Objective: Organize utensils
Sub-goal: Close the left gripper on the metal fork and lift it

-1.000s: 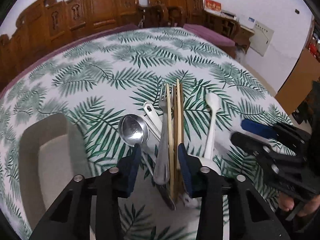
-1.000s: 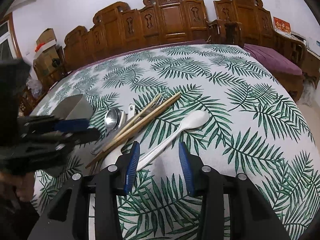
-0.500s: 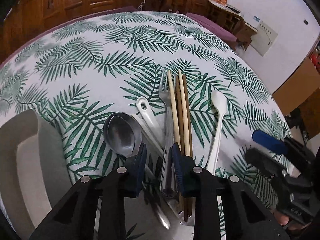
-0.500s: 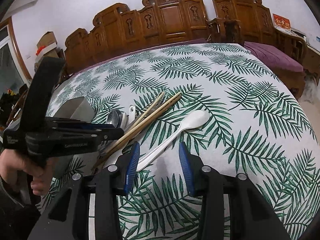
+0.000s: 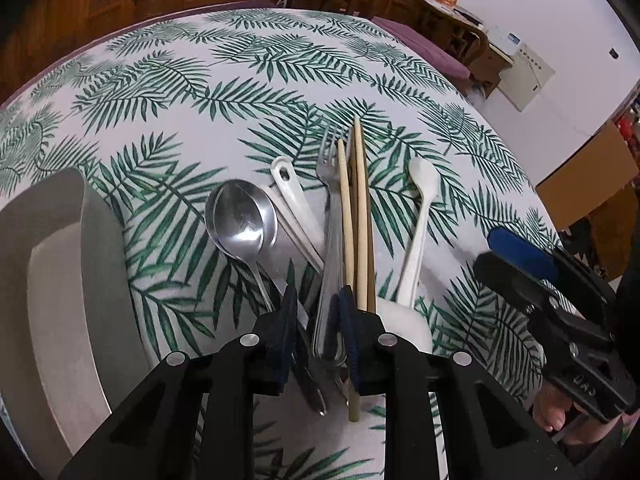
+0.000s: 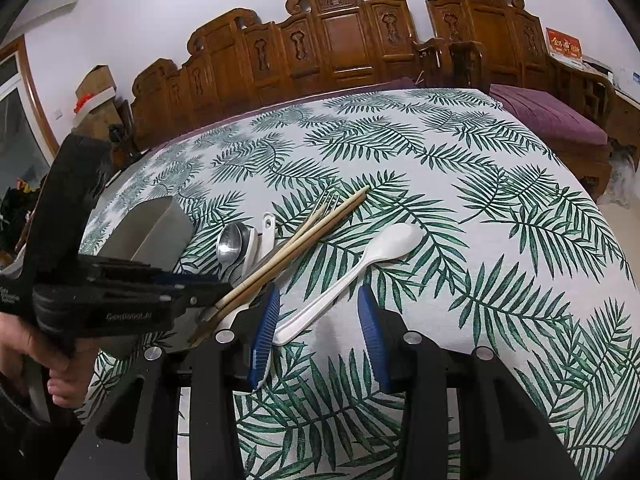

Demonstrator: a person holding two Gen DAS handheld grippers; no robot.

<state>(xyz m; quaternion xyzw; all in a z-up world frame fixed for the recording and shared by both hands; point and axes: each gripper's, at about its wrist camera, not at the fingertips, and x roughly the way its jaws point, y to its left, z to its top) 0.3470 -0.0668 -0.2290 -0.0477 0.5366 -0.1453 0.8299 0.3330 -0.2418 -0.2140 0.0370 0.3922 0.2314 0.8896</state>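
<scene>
Left wrist view: the left gripper has its fingers nearly closed on the fork handle, beside 2 chopsticks and a metal spoon. Lifting may drag the touching chopsticks.

Right wrist view: the right gripper hangs wide open, empty, over the white spoon; its handle could skid.

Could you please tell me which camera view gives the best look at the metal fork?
The left wrist view: the fork runs lengthwise from its tines into the left gripper, beside the chopsticks. The right wrist view shows only its tines; the chopsticks cover most of the handle.
</scene>
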